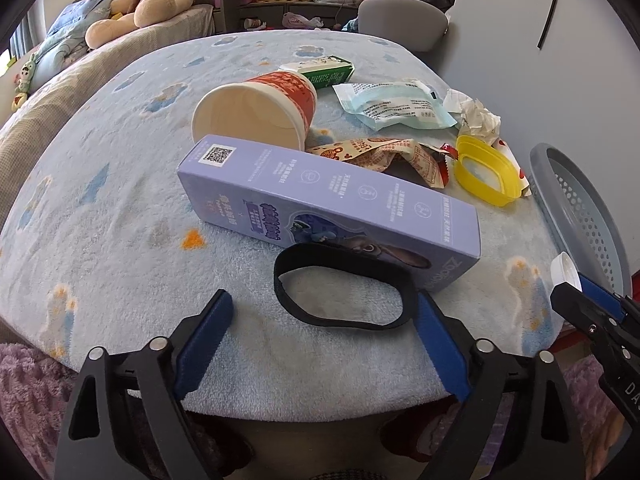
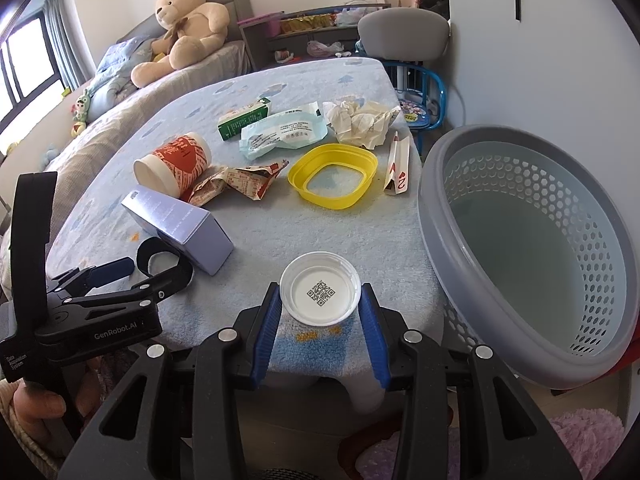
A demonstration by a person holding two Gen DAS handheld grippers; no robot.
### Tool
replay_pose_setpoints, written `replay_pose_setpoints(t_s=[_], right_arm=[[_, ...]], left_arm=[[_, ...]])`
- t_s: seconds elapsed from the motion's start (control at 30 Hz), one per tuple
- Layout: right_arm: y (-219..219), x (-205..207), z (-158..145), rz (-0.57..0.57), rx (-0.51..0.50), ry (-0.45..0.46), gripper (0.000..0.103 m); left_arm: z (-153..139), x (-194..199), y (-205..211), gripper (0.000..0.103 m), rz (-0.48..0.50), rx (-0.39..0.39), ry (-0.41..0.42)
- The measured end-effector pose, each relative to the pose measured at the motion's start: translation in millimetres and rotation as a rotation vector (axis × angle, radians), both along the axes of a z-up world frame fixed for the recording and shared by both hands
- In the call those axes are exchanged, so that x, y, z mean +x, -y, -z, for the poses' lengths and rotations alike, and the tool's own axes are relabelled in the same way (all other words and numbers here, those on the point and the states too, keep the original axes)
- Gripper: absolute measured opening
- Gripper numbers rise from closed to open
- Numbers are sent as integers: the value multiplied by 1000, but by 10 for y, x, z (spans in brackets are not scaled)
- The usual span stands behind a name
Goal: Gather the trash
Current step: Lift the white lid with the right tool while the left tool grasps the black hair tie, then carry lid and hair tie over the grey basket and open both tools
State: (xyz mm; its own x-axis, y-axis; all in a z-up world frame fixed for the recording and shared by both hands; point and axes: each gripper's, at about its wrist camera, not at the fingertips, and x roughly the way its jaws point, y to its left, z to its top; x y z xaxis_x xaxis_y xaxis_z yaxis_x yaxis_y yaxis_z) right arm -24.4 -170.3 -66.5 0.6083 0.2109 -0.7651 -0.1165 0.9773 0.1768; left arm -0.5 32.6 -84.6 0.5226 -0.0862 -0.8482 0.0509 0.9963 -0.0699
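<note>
A bedroom with a fluffy blue table; my right tool pinches a white lid to drop in the grey basket beside it; my left tool gapes wide around a black band, holding nothing.

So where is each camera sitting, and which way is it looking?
Left wrist view: sits on the left gripper, looking forward and down at the black band and purple box; its own blue fingers show, open.
Right wrist view: sits on the right gripper, looking forward and down at the white lid it grips beside the grey basket; a hand shows.
Both share the box, red cup, yellow ring and basket.
</note>
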Motion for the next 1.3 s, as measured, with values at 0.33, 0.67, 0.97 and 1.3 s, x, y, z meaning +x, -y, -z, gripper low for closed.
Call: replay_pose_setpoints(t_s=[0.33, 0.67, 0.97, 1.3], right_arm=[[-11, -1, -1, 0, 6, 4, 39], [26, -24, -43, 3, 27, 15, 39], [331, -71, -214, 41, 67, 64, 39], [1265, -121, -377, 209, 34, 98, 39]], left_arm=[[-77, -75, -6, 23, 42, -21, 12], [-274, -284, -108, 17, 43, -10, 52], [-720, -271, 237, 17, 105, -8, 149], [-835, 20, 1384, 17, 343, -42, 187]])
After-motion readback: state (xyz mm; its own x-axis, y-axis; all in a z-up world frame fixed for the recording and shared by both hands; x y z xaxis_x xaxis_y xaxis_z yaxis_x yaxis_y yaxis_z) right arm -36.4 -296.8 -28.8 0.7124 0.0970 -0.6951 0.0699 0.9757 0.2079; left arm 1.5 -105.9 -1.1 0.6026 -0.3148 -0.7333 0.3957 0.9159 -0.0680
